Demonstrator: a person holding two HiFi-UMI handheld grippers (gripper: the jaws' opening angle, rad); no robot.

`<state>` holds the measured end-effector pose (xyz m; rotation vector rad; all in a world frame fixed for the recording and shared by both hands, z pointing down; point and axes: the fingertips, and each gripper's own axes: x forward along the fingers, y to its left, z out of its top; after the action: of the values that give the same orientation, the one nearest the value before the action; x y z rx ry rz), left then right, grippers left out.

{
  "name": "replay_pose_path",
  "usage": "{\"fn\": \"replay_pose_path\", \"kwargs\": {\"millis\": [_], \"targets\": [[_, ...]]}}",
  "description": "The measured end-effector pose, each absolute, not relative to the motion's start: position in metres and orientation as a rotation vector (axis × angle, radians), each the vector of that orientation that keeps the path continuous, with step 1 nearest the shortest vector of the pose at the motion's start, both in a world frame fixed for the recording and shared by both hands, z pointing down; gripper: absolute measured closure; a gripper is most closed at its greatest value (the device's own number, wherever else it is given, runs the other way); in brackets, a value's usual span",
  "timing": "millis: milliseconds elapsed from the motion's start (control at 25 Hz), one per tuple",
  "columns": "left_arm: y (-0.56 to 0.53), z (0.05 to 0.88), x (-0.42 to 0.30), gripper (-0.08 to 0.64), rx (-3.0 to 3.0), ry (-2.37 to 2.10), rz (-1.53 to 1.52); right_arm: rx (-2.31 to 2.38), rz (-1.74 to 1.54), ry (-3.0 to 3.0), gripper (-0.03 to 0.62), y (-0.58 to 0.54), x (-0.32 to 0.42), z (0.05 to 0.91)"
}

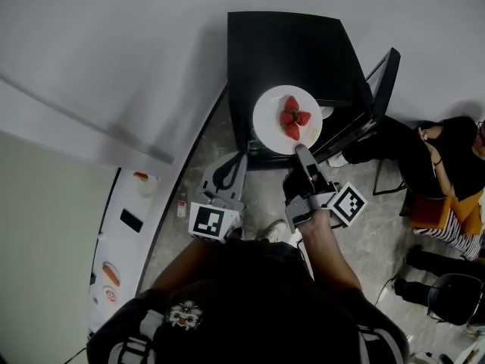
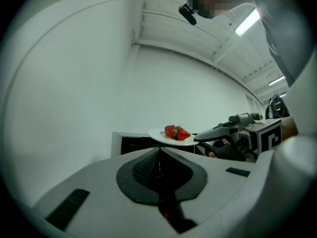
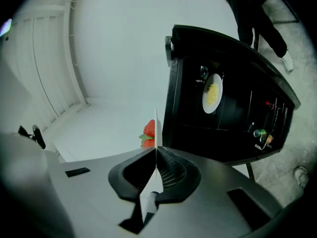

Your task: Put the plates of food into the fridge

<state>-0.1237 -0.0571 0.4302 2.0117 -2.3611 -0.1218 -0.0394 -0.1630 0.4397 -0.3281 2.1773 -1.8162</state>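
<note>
One white plate (image 1: 265, 120) bearing four strawberries (image 1: 292, 118) is held level at the near edge of the one black fridge (image 1: 288, 48), its door (image 1: 383, 82) open to the right. The right gripper (image 1: 301, 152) has its fingers clenched on the plate's near rim. A second plate (image 3: 206, 100), with yellow food, sits inside the fridge. The left gripper (image 1: 235, 159), near left, has its fingers closed on nothing.

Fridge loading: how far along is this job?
Done: one plate of yellow food already sits inside the open fridge. In hand: the right gripper holds a plate of strawberries by its rim, just outside the fridge. Left: setting that plate inside.
</note>
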Motion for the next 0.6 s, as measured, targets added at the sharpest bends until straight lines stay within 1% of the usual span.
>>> {"fn": "replay_pose_path", "kwargs": {"millis": [320, 600], "targets": [[-0.043, 0.43, -0.098, 0.537, 1.974, -2.396, -0.113, -0.354, -1.861, 2.222, 0.561, -0.139, 0.007, 0.471], [-0.039, 0.448, -0.091, 0.537, 1.924, -2.396, -0.089, -0.435, -1.931, 2.219, 0.563, -0.145, 0.009, 0.515]]}}
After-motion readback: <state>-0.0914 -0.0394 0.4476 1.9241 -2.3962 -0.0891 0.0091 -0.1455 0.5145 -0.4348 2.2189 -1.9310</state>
